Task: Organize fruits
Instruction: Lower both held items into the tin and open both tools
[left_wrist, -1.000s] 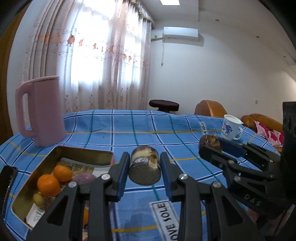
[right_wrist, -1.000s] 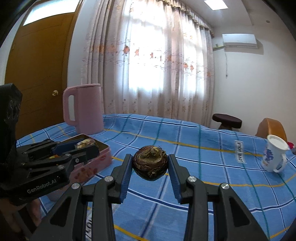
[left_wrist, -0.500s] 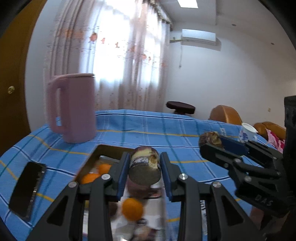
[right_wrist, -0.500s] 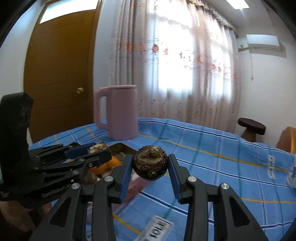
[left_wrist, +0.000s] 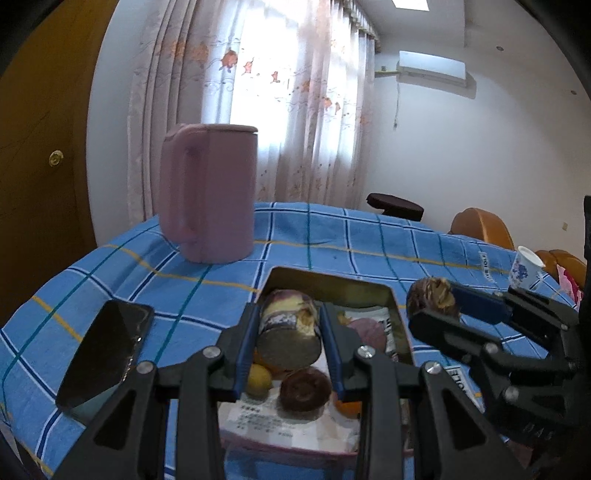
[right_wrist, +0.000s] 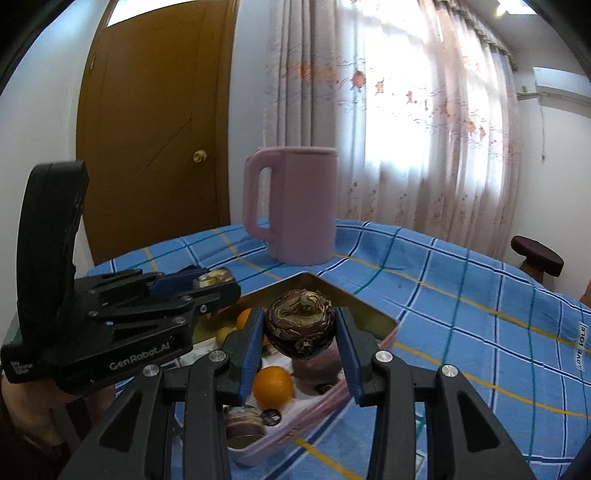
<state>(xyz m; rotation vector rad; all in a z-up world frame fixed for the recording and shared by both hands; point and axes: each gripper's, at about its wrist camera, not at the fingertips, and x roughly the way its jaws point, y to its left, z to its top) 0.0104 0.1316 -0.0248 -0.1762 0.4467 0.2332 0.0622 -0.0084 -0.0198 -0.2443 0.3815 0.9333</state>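
Left wrist view close above the open tin (left_wrist: 400, 317), facing curtains and white wall, right wrist view close beside it, angled toward the door (right_wrist: 155, 122), both sharing tin, pink jug (left_wrist: 210, 195), blue checked bench (left_wrist: 332, 236), each other's hand-held gripper

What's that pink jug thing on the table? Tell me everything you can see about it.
The pink jug is a tall, matte, plastic-looking vessel with straight sides, a flat lidded top and one large loop handle moulded into its side. It stands upright on the blue checked tablecloth, near the table's far edge by the curtain, behind the open tin of fruit. Nothing but the cloth touches it; its contents cannot be seen.
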